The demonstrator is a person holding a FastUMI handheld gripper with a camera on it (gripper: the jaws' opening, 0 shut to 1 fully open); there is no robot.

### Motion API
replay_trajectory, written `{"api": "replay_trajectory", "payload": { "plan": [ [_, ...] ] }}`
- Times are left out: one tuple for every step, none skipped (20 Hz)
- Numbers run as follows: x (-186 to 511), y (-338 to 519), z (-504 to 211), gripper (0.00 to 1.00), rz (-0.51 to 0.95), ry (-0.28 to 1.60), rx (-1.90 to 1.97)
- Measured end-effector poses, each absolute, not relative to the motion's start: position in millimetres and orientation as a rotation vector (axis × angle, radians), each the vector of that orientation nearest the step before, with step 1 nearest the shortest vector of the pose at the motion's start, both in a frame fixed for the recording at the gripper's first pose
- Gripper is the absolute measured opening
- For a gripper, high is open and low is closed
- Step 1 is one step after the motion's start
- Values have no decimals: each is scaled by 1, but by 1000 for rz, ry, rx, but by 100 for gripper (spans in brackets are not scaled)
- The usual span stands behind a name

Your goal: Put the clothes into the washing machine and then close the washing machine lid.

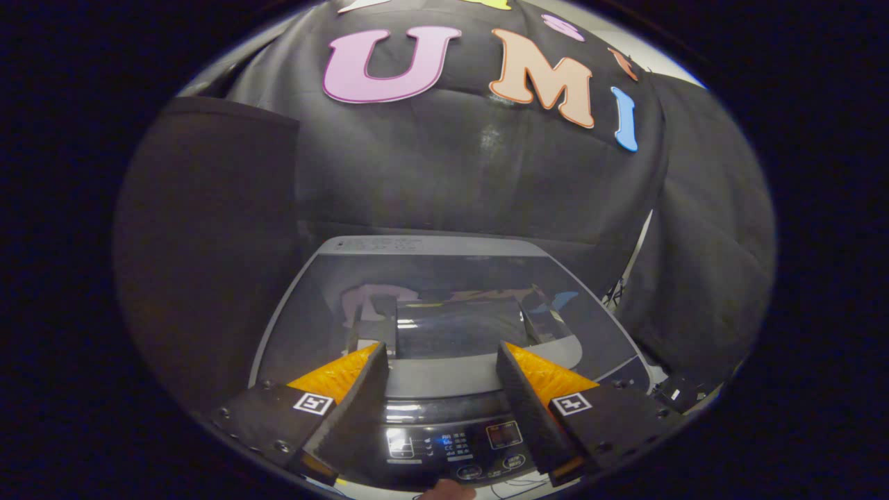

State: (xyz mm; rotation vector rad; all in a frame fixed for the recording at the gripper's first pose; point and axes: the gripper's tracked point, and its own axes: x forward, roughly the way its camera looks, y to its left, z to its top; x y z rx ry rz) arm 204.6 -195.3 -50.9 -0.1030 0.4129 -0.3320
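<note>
While the gripper [441,357] hangs with fingers apart and empty over the grey washing machine's dark glass lid [444,305], low in the frame, it could bump the glass.

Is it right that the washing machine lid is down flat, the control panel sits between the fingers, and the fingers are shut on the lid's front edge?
Not quite. In the gripper view the washing machine lid is down and the control panel sits between the fingers, but the gripper is open: its fingers stand apart above the lid's front edge, gripping nothing.
</note>
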Motion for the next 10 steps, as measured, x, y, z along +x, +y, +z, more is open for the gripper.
{"api": "replay_trajectory", "payload": {
  "plan": [
    [202, -194, -48, 98, -329, 406, -111],
    [200, -194, -43, 98, -332, 397, -119],
    [197, -191, -36, 98, -332, 380, -119],
    [194, -188, -31, 98, -332, 365, -106],
    [192, -183, -27, 98, -322, 351, -81],
    [190, -179, -21, 98, -312, 329, -59],
    [186, -179, -14, 98, -321, 311, -56],
    [180, -178, -8, 98, -324, 302, -59],
    [174, -175, -4, 97, -321, 297, -73],
    [170, -172, 0, 97, -314, 300, -88]
  ]
}}
